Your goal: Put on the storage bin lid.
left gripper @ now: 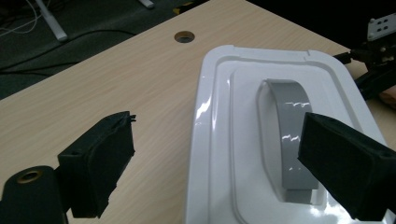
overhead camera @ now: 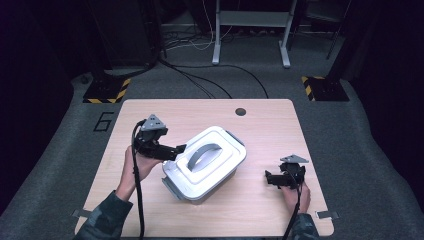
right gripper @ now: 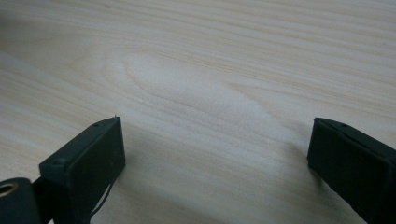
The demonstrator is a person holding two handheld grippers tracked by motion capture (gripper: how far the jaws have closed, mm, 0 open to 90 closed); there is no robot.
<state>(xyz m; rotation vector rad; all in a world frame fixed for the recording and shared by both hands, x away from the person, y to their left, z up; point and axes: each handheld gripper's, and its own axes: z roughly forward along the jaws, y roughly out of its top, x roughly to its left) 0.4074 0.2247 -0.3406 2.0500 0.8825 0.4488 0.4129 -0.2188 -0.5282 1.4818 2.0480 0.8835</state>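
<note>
Left gripper (overhead camera: 176,150) at box (overhead camera: 204,162), jaws wide, gripping nothing.

Box mid-table, lid (left gripper: 280,135) on, grey handle (left gripper: 292,135) flat in its recess. Best to square up to the lid's edge before closing, coming in low. Right gripper (overhead camera: 270,179) wide and empty, near the table's (overhead camera: 260,125) right edge, well apart from the box. Plenty of bare wood beyond and to the right.

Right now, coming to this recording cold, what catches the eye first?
The white lidded storage box with its grey handle, set askew mid-table on the pale wooden table. The left claw hangs open at the box's left edge, holding nothing. The right claw sits open, apart, over bare wood at the right.
</note>
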